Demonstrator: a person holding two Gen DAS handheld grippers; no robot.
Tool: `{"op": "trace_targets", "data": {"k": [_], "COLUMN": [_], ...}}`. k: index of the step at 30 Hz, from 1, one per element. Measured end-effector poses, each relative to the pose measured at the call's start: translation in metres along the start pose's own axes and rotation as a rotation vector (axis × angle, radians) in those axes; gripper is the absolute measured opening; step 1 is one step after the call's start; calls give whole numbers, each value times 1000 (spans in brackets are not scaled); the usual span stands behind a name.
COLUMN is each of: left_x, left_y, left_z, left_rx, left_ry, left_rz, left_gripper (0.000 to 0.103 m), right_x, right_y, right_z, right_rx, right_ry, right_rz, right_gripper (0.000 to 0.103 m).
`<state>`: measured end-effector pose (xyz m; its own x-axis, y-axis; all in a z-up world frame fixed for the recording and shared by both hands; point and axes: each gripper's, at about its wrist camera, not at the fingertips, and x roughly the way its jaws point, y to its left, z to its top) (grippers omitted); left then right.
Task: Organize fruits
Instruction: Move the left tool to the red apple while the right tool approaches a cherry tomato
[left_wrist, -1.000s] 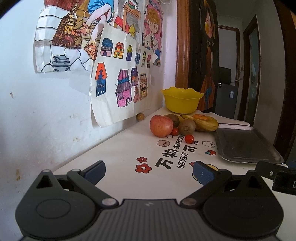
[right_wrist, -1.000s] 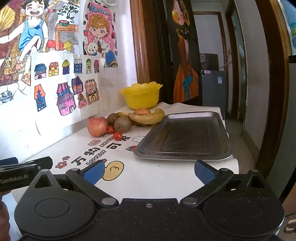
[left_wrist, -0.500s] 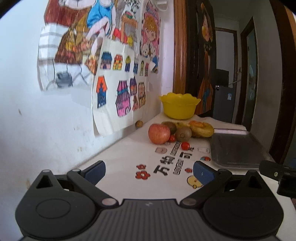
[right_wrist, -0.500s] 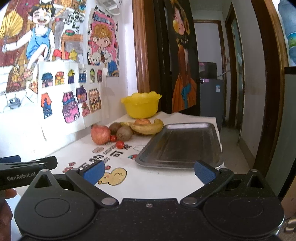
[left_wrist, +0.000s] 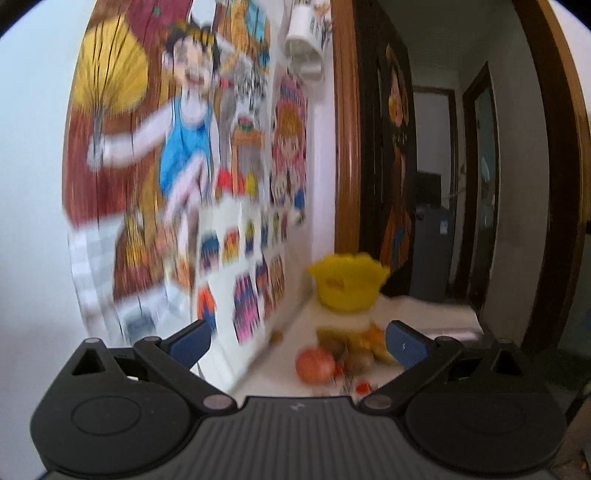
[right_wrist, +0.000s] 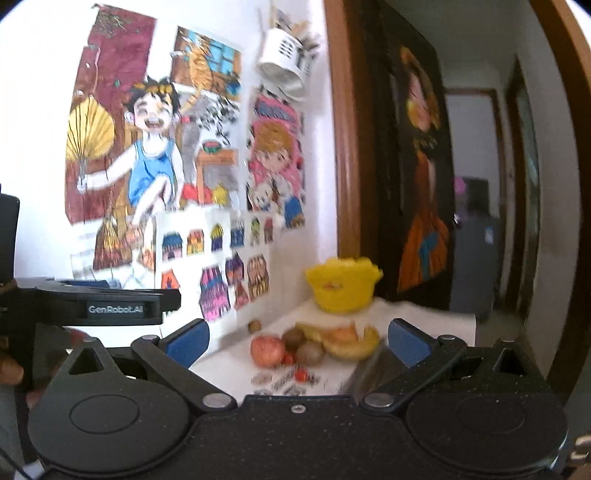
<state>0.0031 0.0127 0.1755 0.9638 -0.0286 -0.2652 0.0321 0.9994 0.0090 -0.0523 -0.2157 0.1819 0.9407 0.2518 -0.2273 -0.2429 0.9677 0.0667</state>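
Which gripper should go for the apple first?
Probably the left gripper: open, empty, with the apple almost straight ahead. For the right gripper, also open, the apple sits left of centre.

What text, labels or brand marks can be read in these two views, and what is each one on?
"GenRobot.AI": white print on the side of the left gripper, seen from the right wrist view.
Printed characters on the white tabletop in front of the fruit: too blurred to read.
Lettering at the top of the pink cartoon poster: too blurred to read.
Left wrist view: nothing legible; the frame is motion-blurred.
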Motion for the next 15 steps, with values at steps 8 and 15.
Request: {"op": "trace_targets", "data": {"k": [8, 15], "left_x": [15, 55], "left_y": [22, 27], "left_z": [62, 64], "left_rx": [-26, -19], "left_ry": [-80, -59], "left_rz": [13, 25], "left_gripper": [103, 103], "right_x": [28, 82], "right_y": [-32, -39], "right_z": [112, 114], "right_rx": [96, -29], "right_ry": [-30, -56], "right_rz": [68, 106], "right_gripper": [102, 102]}}
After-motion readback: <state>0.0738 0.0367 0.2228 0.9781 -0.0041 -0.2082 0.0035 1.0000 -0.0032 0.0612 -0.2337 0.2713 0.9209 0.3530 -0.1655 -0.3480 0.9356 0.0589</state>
